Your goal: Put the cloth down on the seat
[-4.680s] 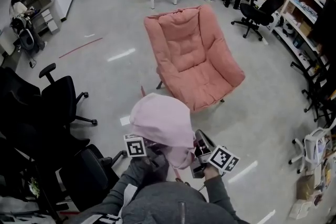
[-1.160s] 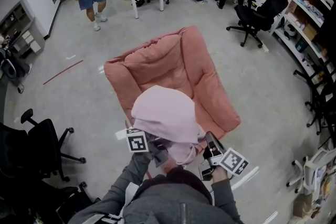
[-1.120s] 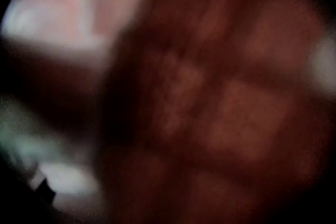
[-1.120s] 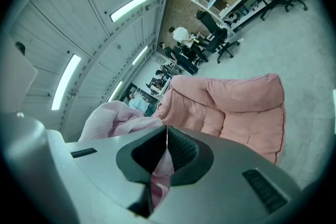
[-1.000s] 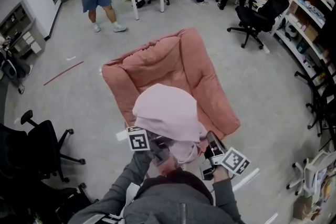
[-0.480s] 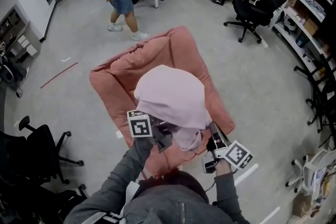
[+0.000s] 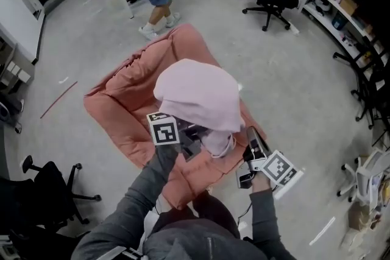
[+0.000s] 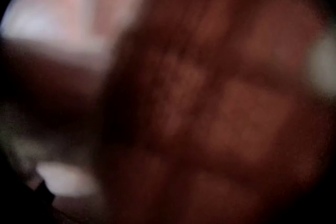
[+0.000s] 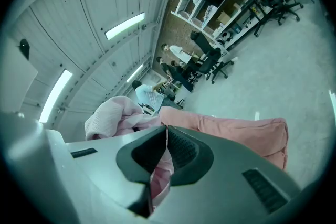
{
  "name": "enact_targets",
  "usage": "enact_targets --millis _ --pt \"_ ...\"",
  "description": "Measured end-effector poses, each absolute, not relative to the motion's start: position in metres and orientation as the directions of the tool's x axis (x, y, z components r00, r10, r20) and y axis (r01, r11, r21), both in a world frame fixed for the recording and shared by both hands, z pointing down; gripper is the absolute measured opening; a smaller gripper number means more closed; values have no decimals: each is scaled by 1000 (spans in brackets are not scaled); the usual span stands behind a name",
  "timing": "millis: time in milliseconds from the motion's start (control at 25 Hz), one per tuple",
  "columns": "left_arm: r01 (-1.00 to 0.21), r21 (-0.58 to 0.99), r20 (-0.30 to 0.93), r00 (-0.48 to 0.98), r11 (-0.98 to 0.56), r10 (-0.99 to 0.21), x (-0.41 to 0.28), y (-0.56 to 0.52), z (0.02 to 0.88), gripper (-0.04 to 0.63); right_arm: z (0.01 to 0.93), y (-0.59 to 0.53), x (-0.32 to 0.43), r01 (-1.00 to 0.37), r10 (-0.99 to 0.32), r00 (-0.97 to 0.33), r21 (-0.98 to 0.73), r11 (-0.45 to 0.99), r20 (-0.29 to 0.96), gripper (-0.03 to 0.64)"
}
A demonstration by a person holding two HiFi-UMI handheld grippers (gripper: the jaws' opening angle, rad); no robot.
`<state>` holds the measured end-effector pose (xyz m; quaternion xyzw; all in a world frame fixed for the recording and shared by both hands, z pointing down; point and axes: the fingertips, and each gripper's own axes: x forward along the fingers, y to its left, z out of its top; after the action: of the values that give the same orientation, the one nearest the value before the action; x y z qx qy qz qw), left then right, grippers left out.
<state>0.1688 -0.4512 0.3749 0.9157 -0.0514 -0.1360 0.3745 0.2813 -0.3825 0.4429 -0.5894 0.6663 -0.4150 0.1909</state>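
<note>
Pinching a fold of the pink cloth (image 7: 196,94) in the right gripper (image 7: 248,134), jaws pressed together. Cannot tell the left gripper (image 7: 187,144) jaws, smothered in fabric. Held bunched above the salmon armchair (image 7: 125,115), bare seat at 10 o'clock. Lower both evenly, then release.

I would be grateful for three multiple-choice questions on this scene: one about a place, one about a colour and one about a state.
1. Where is the cloth?
A on the floor
B held up over the armchair
C on a shelf

2. What colour is the armchair?
A salmon pink
B black
C blue

3. How do the right gripper's jaws stand?
A wide apart and empty
B shut on nothing
C shut on the cloth

Answers:
1. B, the head view shows it raised in front of the seat, not lying on it.
2. A, its cushions are salmon pink.
3. C, the right gripper view shows pink cloth pinched between them.
</note>
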Motion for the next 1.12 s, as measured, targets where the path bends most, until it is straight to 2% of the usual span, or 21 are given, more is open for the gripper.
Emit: enact_targets --millis 80,160,320,800,1120 --pt "-72 690 -111 973 -720 -204 178 -464 398 386 449 -384 291 -627 -945 -210 -776 -65 249 11" --pt "-101 679 -60 979 -727 -192 192 -473 412 386 456 -388 296 -601 -948 -206 -796 -73 243 11" --pt "-38 702 -88 986 -711 -140 227 -479 427 386 474 -397 309 -576 -946 -203 -812 -94 253 11" --pt "-11 800 -67 992 -600 -108 290 -497 526 385 554 -406 348 -532 -921 -167 -819 -215 351 11" --pt "-16 830 -53 993 -557 -108 312 -511 589 386 603 -422 371 -589 -911 -116 -766 -257 395 11"
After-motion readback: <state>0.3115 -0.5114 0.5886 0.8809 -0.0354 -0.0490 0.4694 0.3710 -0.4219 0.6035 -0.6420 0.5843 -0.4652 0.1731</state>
